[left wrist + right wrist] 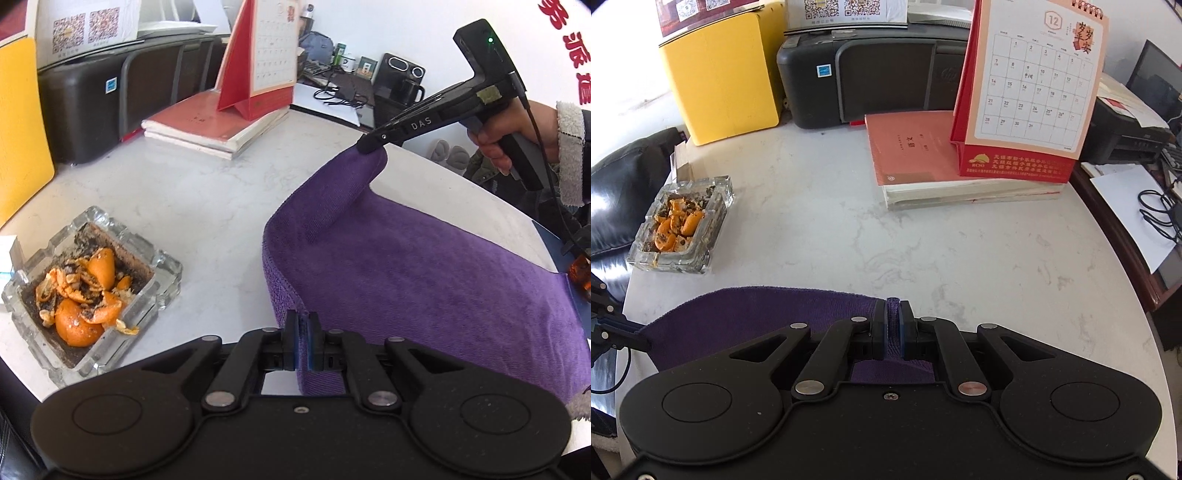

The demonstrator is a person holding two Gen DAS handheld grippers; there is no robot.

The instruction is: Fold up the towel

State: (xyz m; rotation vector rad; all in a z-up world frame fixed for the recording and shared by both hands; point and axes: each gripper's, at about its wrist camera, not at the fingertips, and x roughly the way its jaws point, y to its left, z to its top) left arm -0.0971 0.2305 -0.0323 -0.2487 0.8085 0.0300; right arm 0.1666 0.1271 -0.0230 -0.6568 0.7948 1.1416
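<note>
The purple towel (pixel 424 266) lay on the white bench (pixel 192 206), one edge lifted. The left gripper (pixel 303 341) pinched a corner of that edge; the right gripper (pixel 371 144) pinched the other (raised at 1 o'clock). At 9 o'clock sat an ashtray (pixel 92 291), with bare bench between.

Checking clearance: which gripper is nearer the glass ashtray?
Left. The left gripper grips the purple towel edge just right of the ashtray; the right gripper holds the far corner, further off.
</note>
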